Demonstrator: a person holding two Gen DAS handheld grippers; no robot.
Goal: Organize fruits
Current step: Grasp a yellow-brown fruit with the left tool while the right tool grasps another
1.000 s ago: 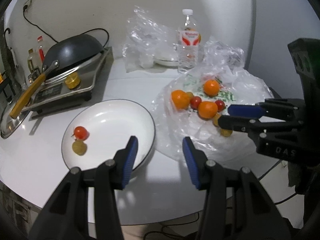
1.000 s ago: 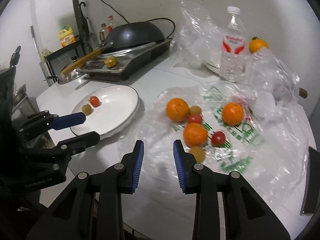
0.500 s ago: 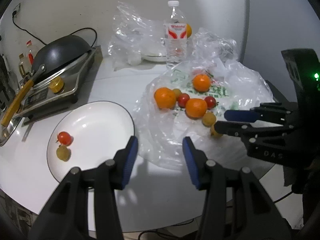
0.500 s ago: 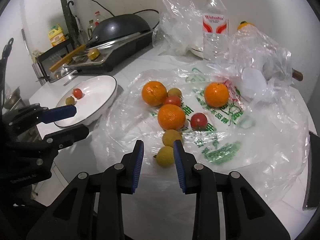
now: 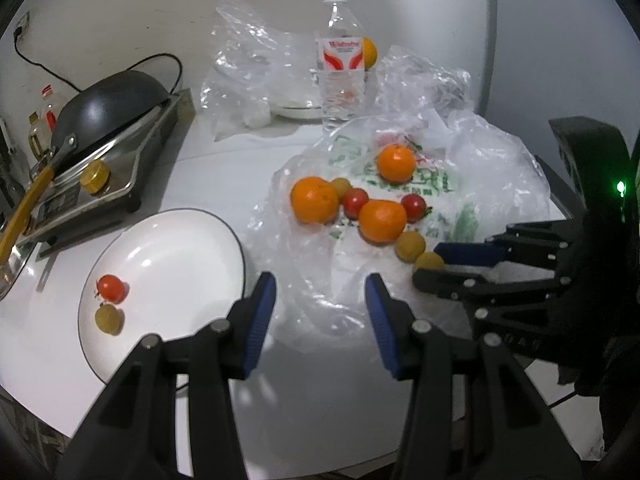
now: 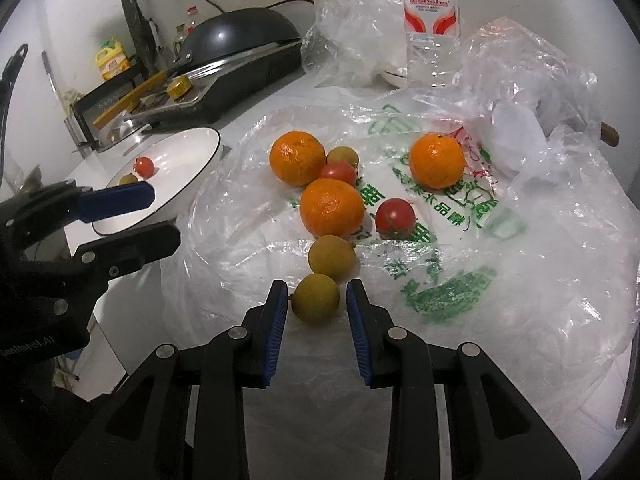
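Note:
A white plate point(image 5: 168, 248) holds one cherry tomato point(image 5: 111, 288) and one yellow-green fruit point(image 5: 108, 319). On the spread plastic bag point(image 6: 520, 260) lie three oranges point(image 6: 331, 207), two cherry tomatoes point(image 6: 395, 218) and three small yellow-green fruits point(image 6: 331, 258). My right gripper point(image 6: 316, 292) straddles the nearest yellow-green fruit point(image 6: 316, 304). Its jaws stand narrow, with a thin gap between each pad and the fruit. My left gripper point(image 5: 320, 292) is open with nothing between its fingers, above the bag's near edge just right of the plate.
A stove with a dark wok point(image 5: 108, 100) stands at the back left. A water bottle point(image 5: 340, 64), another orange point(image 5: 369, 53) behind it and a crumpled clear bag point(image 5: 248, 68) stand at the back. The table's front edge runs just below both grippers.
The right gripper has sunk and moved in toward the fruit; the nearest yellow-green fruit now lies between its jaws. The left gripper has shifted right, off the plate's rim. Neither opening changed.

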